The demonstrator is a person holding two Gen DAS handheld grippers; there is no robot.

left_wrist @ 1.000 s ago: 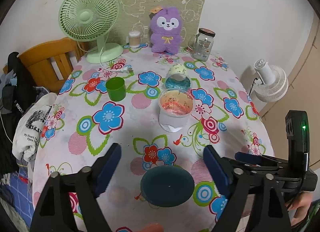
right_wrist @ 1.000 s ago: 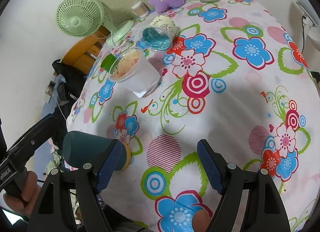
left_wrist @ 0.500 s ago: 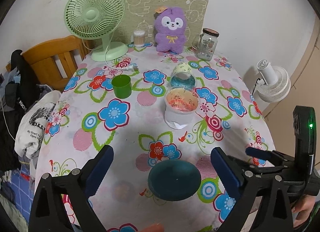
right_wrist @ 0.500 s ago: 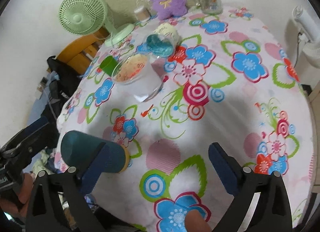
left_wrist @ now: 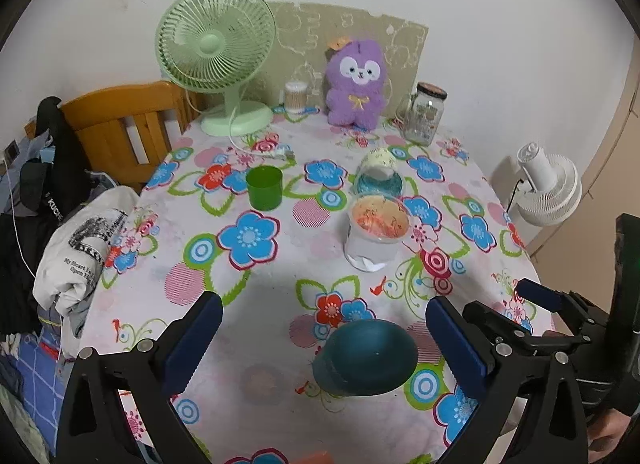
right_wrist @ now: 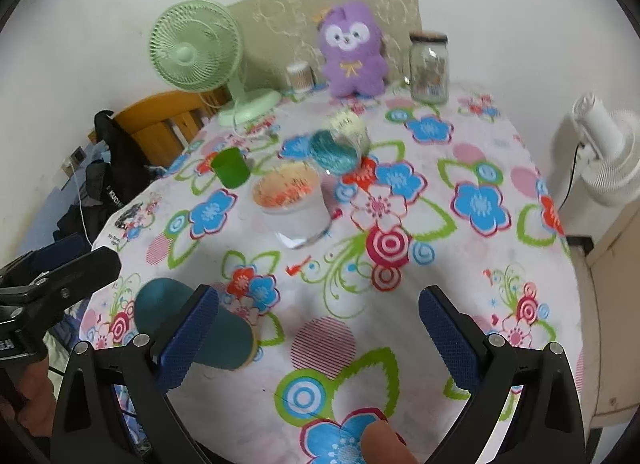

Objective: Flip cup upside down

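A dark teal cup (left_wrist: 366, 356) lies on its side on the flowered tablecloth near the front edge, its base toward the left wrist camera; in the right wrist view it (right_wrist: 224, 340) lies partly behind my right gripper's left finger. My left gripper (left_wrist: 324, 344) is open and empty, jaws wide, with the cup between them toward the right finger. My right gripper (right_wrist: 318, 338) is open and empty, to the right of the cup.
A clear plastic cup (left_wrist: 376, 230) stands mid-table, a glass (left_wrist: 378, 176) lies on its side behind it, and a green cup (left_wrist: 264, 187) stands to the left. A green fan (left_wrist: 218, 64), purple plush (left_wrist: 356, 84) and jar (left_wrist: 424, 114) line the back. A wooden chair (left_wrist: 128, 128) is at left.
Both grippers have pulled back and risen, so more of the table shows. The teal cup has stayed on its side near the front edge. Both grippers stay open.
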